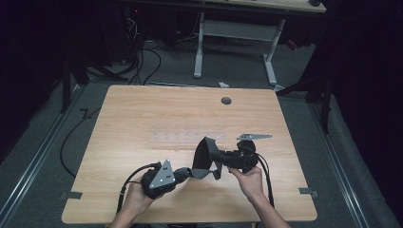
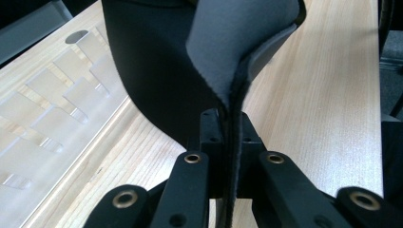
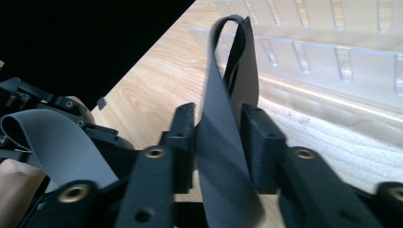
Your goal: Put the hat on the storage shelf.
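Left gripper: jaws clamped tight on a soft dark-grey rubbery strap, held above the light wooden table. Right gripper: jaws parted, strap between them, pads not pressing. Beyond: clear slotted acrylic rack. No legible writing.

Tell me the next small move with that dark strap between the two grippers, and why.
Probably draw the right gripper back off the dark strap and regrip. Its jaws stand apart with the band loose between them, pads not pressing, while the left gripper is clamped on the strap's folded end above the wooden table, so that end looks secure enough to hold alone.
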Demonstrator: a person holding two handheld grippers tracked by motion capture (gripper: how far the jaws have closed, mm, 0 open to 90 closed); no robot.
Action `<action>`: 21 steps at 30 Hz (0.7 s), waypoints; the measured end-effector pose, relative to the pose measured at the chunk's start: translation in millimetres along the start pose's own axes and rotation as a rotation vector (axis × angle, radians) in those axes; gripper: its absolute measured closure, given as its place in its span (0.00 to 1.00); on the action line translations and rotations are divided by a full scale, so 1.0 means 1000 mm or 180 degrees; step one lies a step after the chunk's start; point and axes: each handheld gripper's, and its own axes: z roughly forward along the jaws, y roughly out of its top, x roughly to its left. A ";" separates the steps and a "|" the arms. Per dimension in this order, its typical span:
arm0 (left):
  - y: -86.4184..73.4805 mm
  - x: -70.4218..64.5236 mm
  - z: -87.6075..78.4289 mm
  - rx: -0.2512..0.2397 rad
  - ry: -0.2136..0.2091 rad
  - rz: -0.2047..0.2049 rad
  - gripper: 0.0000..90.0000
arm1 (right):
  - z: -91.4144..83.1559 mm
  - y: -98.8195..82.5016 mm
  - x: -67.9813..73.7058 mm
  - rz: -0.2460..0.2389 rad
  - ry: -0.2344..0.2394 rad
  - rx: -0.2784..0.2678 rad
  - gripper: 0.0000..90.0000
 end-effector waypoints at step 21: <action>0.015 0.017 -0.020 -0.0296 0.0102 -0.0424 0.96 | -0.023 -0.053 -0.052 0.0048 -0.0825 -0.0165 0.55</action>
